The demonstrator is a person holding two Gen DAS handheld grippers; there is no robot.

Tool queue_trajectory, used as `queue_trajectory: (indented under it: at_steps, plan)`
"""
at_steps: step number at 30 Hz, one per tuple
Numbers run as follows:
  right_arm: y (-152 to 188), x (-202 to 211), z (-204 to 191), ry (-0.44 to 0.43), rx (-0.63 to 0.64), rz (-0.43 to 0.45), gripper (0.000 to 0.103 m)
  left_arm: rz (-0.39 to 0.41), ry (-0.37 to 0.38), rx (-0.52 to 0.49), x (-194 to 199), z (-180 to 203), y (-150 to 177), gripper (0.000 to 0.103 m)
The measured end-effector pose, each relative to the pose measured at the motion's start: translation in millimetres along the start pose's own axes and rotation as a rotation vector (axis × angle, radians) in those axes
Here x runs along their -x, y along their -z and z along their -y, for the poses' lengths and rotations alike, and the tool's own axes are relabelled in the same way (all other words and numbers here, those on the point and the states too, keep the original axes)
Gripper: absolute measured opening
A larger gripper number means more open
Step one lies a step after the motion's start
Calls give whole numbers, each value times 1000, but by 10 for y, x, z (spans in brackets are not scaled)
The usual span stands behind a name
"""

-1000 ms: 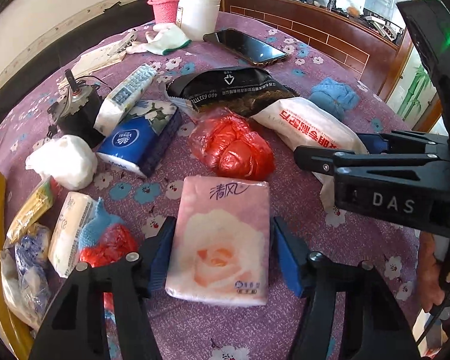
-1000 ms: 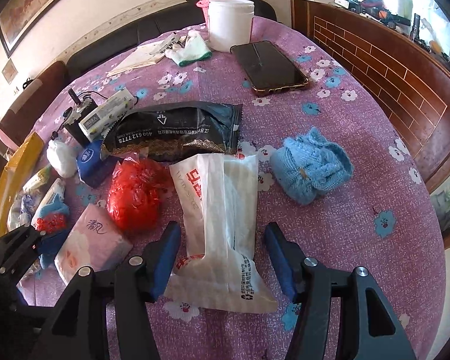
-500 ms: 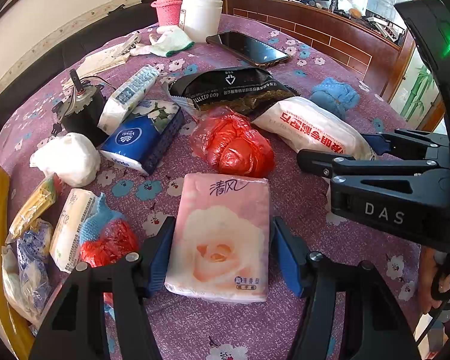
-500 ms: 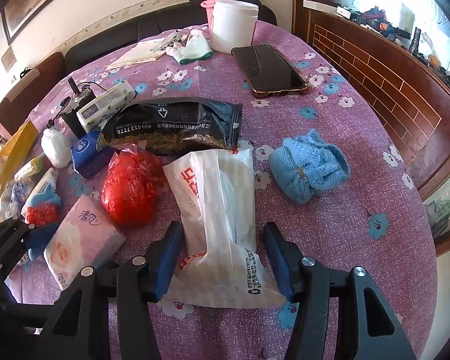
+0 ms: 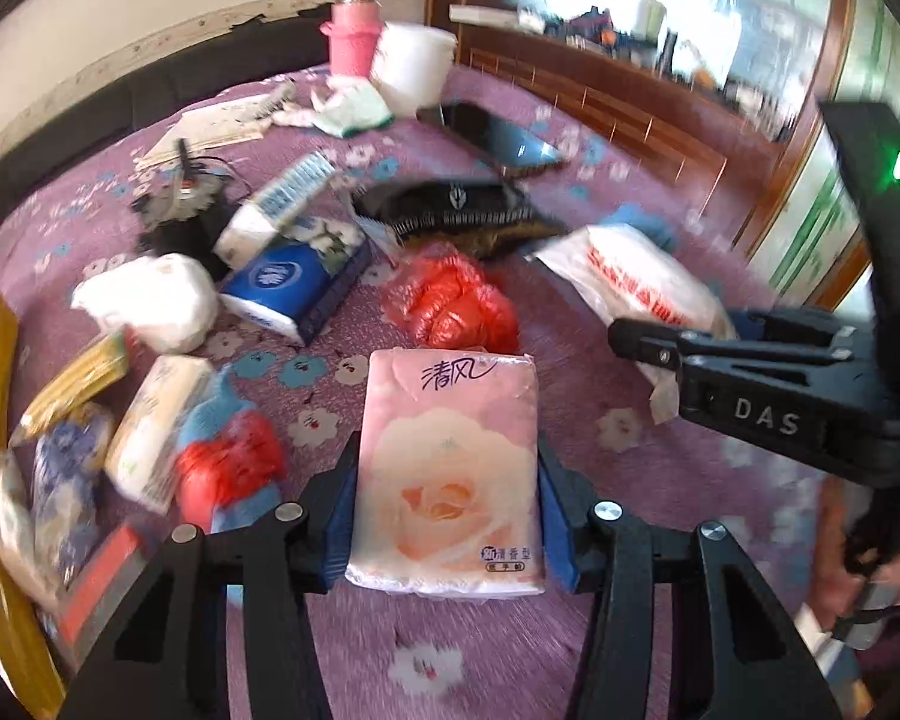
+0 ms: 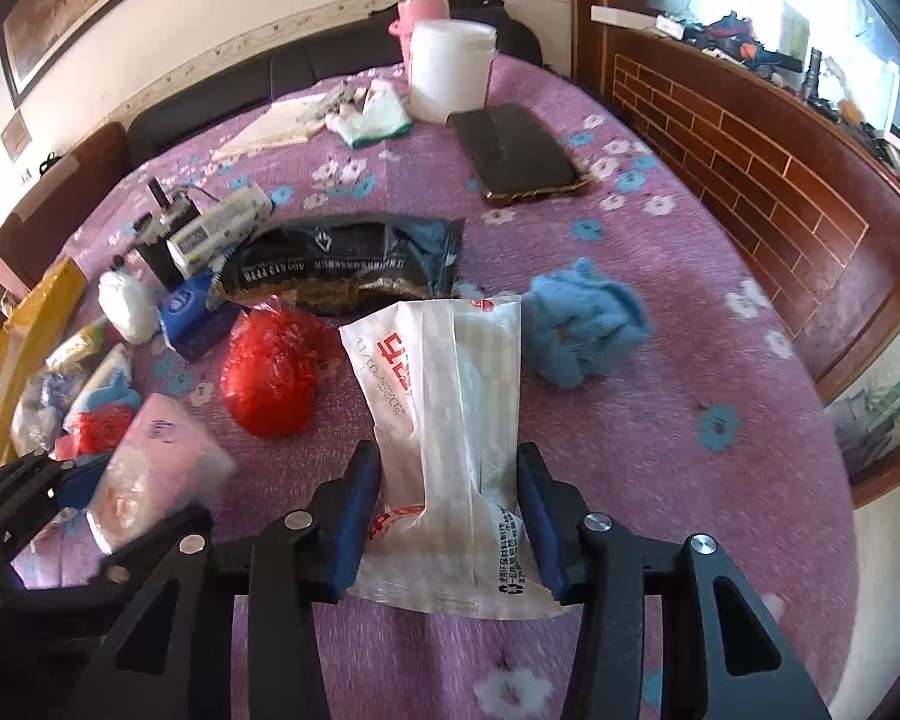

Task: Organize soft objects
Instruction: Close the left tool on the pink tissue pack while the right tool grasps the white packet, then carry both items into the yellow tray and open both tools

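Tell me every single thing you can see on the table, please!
tissue pack: one, pink, front left
bag: one, white, front middle
red bags: two, middle and left
knit cloth: one, blue, right
packet: one, black, middle
phone: one, dark, far side
tub: one, white, far edge
flask: one, pink, behind tub
tissue box: one, blue, left
left gripper: black, closing on tissue pack
right gripper: black, closing on bag

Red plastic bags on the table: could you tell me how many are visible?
2: one red bag mid-table beside the white packet; a smaller one near the left edge pile. Others may be hidden.
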State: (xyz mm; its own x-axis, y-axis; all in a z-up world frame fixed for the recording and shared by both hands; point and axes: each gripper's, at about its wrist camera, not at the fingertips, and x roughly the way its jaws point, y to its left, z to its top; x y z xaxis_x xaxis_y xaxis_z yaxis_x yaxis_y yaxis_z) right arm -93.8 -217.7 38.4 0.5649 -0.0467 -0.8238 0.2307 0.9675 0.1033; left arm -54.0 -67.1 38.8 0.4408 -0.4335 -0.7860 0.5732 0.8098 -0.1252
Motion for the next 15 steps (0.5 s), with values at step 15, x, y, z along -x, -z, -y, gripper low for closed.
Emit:
queue_trajectory:
  at_steps: [15]
  plan:
    - [-238, 660, -1218, -350, 163, 60, 50, 247, -106, 292, 1610, -1399, 210, 51]
